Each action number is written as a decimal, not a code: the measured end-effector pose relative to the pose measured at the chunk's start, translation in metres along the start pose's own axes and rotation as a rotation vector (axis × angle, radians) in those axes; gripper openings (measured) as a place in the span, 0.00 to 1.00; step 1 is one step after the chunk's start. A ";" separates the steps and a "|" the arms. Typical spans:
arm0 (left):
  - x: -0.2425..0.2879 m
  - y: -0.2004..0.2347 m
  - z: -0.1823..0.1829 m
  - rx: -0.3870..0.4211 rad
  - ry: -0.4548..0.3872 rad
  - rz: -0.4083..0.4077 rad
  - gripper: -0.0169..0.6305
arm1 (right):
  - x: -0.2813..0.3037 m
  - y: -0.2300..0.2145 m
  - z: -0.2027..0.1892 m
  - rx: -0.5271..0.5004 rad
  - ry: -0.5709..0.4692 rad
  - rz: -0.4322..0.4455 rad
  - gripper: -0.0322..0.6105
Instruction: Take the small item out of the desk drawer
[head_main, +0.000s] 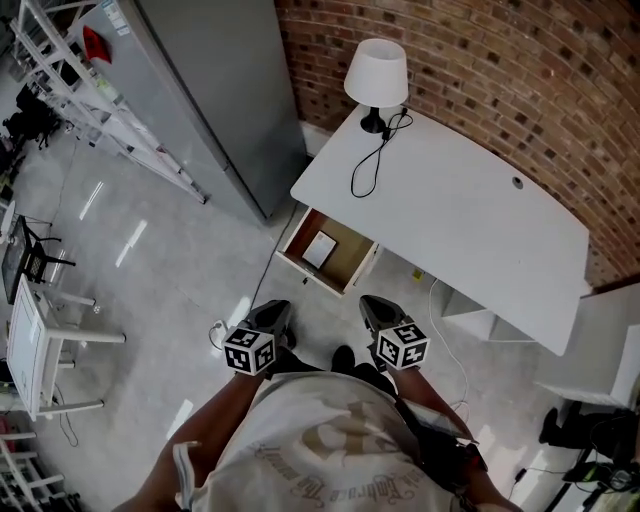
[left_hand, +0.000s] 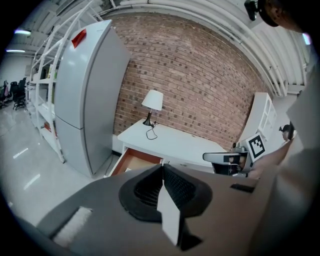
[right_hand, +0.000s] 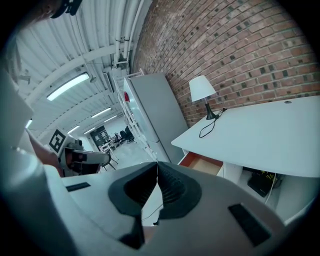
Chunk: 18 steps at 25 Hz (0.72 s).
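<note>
No legible text: shirt (head_main: 330, 470) print too blurred to read; red label (left_hand: 78, 38) on fridge (left_hand: 95, 100) also unreadable.

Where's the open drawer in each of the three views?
Head view: drawer at centre, below the lamp.
Left gripper view: drawer lower left of centre.
Right gripper view: drawer right of centre.
Shared landmark: the lamp, above the drawer in every view.
</note>
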<state>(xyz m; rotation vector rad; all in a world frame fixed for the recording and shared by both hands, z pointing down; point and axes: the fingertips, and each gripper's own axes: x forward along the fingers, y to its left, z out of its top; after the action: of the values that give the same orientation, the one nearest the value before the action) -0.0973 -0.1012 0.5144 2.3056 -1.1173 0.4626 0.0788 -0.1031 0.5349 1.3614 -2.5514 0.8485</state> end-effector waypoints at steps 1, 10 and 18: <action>0.006 0.001 0.002 0.005 0.006 -0.013 0.05 | 0.001 -0.003 0.001 0.003 -0.002 -0.012 0.06; 0.059 0.026 0.028 0.040 0.060 -0.143 0.05 | 0.024 -0.021 0.012 0.041 0.004 -0.138 0.06; 0.097 0.060 0.053 0.087 0.120 -0.245 0.05 | 0.052 -0.026 0.035 0.074 -0.022 -0.239 0.06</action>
<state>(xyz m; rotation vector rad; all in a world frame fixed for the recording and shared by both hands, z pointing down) -0.0830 -0.2240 0.5403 2.4145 -0.7590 0.5548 0.0736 -0.1706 0.5356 1.6635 -2.3300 0.8947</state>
